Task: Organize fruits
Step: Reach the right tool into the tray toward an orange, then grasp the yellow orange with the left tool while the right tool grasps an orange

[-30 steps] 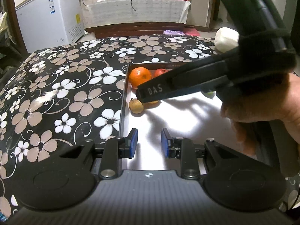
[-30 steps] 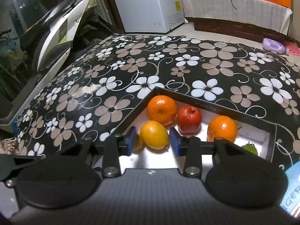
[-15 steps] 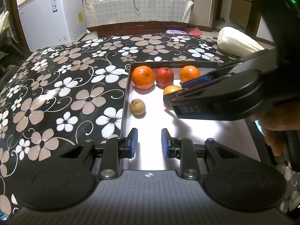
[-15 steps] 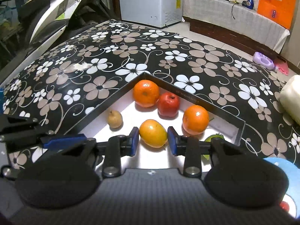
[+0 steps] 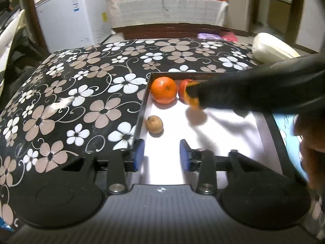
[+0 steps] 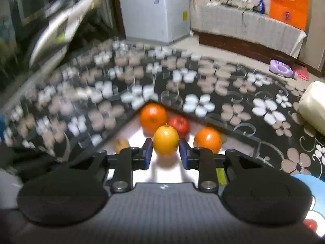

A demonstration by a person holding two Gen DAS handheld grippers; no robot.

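Right gripper (image 6: 165, 155) clamps yellow-orange fruit (image 6: 165, 141) — tray (image 5: 142, 109) below

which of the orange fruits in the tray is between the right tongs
The yellow-orange fruit, paler than the two deeper oranges behind it, sits clamped in the right tongs.

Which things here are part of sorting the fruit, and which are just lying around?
Job: tray, yellow-orange fruit shut in the right claw, oranges, red apple, small brown fruit.
Lying about: white freezer, purple bottle, orange bag.
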